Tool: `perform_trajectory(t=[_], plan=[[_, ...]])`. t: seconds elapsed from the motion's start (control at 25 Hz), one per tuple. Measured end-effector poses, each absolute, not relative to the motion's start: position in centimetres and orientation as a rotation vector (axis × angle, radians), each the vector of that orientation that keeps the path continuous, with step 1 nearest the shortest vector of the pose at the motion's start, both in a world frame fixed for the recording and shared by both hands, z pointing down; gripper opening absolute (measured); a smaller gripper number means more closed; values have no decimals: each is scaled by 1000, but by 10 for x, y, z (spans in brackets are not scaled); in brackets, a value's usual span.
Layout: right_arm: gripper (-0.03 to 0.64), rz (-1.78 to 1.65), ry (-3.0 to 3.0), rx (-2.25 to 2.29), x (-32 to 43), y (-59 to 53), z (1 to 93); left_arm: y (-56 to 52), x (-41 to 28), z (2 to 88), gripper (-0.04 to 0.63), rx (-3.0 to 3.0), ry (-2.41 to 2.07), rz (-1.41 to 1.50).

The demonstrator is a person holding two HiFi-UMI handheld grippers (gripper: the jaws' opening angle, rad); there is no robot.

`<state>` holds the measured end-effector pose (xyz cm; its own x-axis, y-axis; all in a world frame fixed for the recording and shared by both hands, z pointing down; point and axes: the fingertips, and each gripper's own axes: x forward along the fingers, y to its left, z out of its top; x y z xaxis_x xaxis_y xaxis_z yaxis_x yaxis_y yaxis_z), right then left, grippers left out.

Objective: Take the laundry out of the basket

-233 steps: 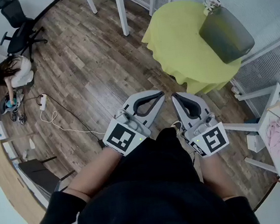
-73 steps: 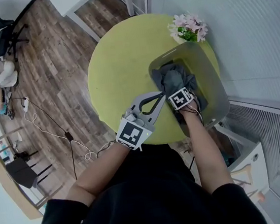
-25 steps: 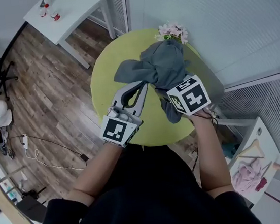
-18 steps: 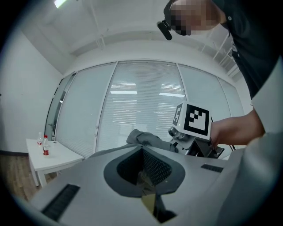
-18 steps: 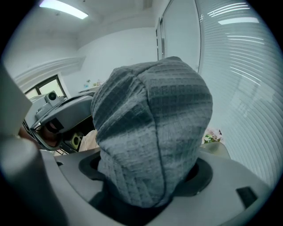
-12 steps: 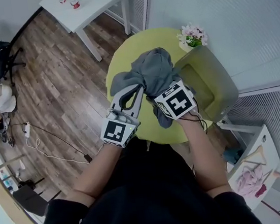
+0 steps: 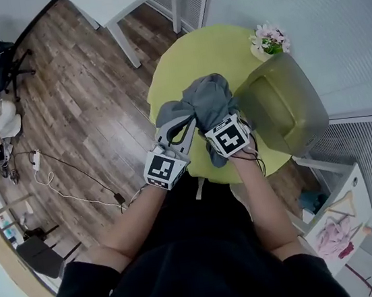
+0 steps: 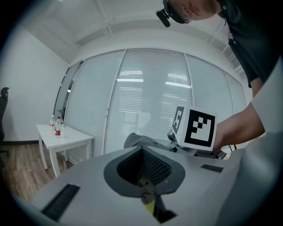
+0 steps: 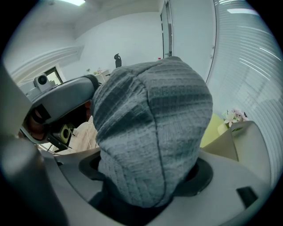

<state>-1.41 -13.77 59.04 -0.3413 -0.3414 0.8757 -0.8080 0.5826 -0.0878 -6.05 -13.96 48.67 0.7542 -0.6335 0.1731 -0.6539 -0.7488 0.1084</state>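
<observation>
Cloth [image 7: 207, 101] now clear of basket [image 7: 282, 108], lowered toward table [image 7: 181, 57]; right claw [image 9: 141, 194] clamps it. Left claw [image 8: 143, 148] closed, empty. Basket looks empty.

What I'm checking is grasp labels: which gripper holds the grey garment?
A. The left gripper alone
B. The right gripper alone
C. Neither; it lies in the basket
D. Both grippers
B: in the right gripper view the grey garment is pinched between the jaws of the right gripper, outside the basket, while the left gripper is shut on nothing.
</observation>
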Motion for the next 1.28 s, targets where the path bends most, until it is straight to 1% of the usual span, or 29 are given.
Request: perform_trajectory(t=[0.4,0.6,1.04,1.28], plan=[[423,671,-1851,924,1,-125,677,-131,-56,554,8,2741,-974,303],[423,691,-1828,909,8,-124,715,-136,-60,574,8,2689,-1005,342],[423,713,-1823,860,8,-137,764,-133,-52,593,8,2640,-986,362],[423,719,-1812,828,7,-139,763,-140,-53,595,8,2630,-1007,376]])
